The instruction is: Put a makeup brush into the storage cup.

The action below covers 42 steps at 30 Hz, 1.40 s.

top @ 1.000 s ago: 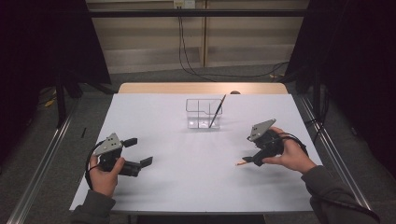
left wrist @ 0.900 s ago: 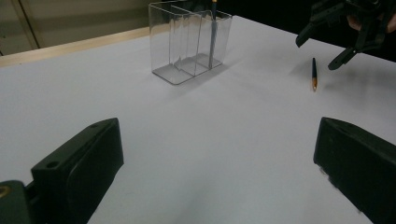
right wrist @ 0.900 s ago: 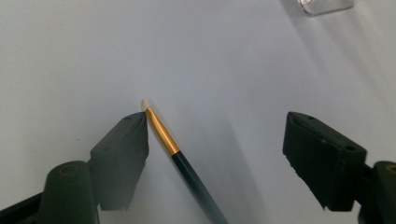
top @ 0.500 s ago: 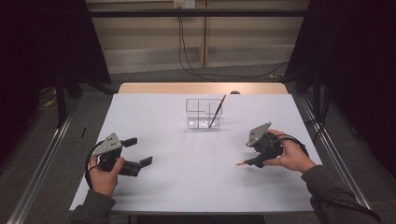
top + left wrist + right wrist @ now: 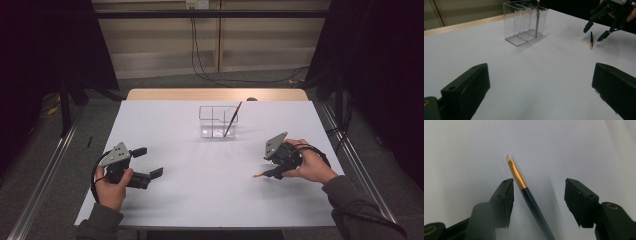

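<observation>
A white counter (image 5: 210, 195) takes up most of the room in front of the person, with a strip of bare wood showing along its far edge. Toward the back of it, about midway across, stands a clear plastic organizer (image 5: 218, 121) split into compartments, and a dark brush (image 5: 232, 119) leans in its right-hand compartment, handle end sticking up past the rim.

The left hand-held gripper (image 5: 148, 163) sits near the front left of the counter in the person's left hand (image 5: 111, 185). Its jaws stand wide apart with nothing but bare counter between them, and they point across toward the organizer.

The right hand-held gripper (image 5: 270, 172) is over at the right side, gripped in the right hand (image 5: 311, 165) and tipped down toward the surface. Its jaws have just been closing, but they are about half open and the pads (image 5: 507, 195) do not touch anything yet.

Between those jaws lies a makeup brush (image 5: 524, 187), flat on the counter, well in front and to the right of the organizer. It has a dark handle, a gold ferrule and a small pale angled tip pointing away from the right hand-held gripper. It lies nearer the left pad in the right gripper view than the other, with a visible gap on both sides.
</observation>
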Each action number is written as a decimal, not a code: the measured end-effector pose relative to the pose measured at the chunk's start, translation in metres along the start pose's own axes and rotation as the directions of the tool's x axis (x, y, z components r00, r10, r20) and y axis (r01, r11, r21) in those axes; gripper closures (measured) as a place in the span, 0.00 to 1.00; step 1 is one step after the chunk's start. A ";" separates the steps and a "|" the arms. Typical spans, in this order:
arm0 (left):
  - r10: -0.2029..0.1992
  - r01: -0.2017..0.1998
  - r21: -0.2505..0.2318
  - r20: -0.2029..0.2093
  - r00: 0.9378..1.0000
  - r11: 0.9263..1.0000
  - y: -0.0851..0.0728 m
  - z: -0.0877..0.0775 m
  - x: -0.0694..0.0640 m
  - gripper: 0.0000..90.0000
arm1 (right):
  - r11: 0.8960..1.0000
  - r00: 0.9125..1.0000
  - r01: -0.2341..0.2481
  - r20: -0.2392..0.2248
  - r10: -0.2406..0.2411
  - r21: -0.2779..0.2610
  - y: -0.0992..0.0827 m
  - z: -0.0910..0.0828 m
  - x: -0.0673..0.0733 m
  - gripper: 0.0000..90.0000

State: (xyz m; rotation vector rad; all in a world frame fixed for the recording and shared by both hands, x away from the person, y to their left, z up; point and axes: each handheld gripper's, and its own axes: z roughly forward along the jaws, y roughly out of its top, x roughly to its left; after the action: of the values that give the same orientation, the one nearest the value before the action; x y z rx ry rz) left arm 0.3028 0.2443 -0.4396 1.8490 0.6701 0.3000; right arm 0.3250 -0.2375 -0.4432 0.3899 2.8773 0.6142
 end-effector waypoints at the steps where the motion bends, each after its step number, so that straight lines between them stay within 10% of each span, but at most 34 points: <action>1: 0.003 -0.003 0.003 -0.003 1.000 1.000 0.000 0.000 0.000 0.01 | 1.000 1.000 -0.003 -0.002 0.003 0.005 0.000 0.000 0.001 0.45; 29: 0.001 -0.001 0.008 -0.004 1.000 1.000 0.000 0.000 0.001 0.02 | 0.991 0.995 0.052 -0.086 -0.042 0.126 0.008 0.011 0.003 0.77; 42: -0.004 0.004 0.003 -0.004 1.000 1.000 -0.001 0.001 0.001 0.02 | 0.982 0.992 -0.009 -0.119 0.032 0.186 0.014 0.013 0.003 0.87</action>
State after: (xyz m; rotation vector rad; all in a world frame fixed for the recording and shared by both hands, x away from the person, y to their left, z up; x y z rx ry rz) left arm 0.3037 0.2441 -0.4406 1.8497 0.6775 0.3001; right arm 0.3285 -0.2194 -0.4488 0.4224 3.0622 0.3860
